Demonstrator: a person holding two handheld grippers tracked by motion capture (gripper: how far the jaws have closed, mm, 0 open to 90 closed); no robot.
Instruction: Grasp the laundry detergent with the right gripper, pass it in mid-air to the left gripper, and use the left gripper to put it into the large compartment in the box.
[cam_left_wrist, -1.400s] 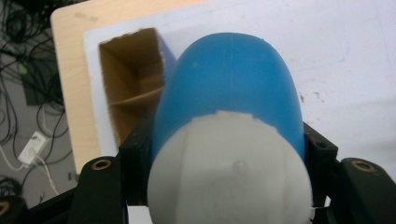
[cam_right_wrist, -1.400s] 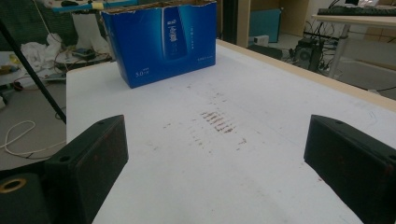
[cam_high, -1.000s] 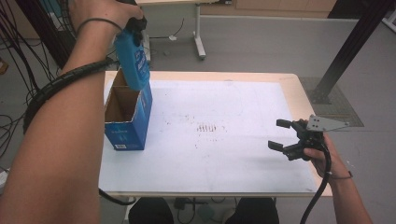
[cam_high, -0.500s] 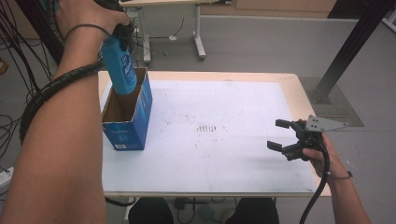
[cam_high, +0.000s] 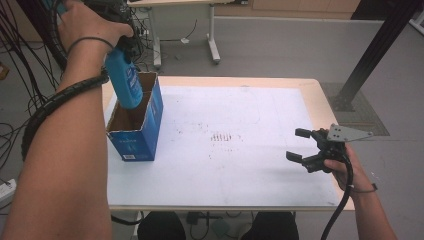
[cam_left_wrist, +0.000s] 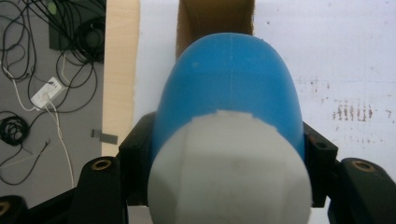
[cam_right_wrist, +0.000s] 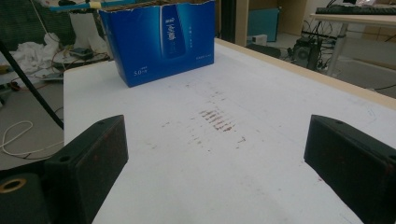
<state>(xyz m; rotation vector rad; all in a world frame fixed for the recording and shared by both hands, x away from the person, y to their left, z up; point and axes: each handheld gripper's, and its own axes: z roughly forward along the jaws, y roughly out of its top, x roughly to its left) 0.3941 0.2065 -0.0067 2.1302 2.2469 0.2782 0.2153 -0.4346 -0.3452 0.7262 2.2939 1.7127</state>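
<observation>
A blue bottle (cam_high: 125, 80) with a white cap (cam_left_wrist: 229, 172) hangs cap-up, my left gripper (cam_high: 125, 44) shut on its upper part. Its lower end dips into the open top of a blue cardboard box (cam_high: 137, 132) at the table's left side. In the left gripper view the bottle (cam_left_wrist: 229, 84) sits between the black jaws of my left gripper (cam_left_wrist: 229, 142), with the box opening (cam_left_wrist: 215, 18) beyond it. My right gripper (cam_high: 294, 144) is held low over the table's right side, open and holding nothing. In the right gripper view, bare table lies between the wide-apart jaws of my right gripper (cam_right_wrist: 219, 140).
A white sheet (cam_high: 240, 165) with faint reddish marks (cam_high: 225, 137) covers the wooden table. The box (cam_right_wrist: 159, 42) stands far across it in the right gripper view. Cables (cam_left_wrist: 42, 93) lie on the floor left of the table; another desk's legs (cam_high: 212, 35) stand behind.
My left hand has carried the bottle down and leftwards, so its lower end is now inside the box's open top. The right gripper has kept still.
</observation>
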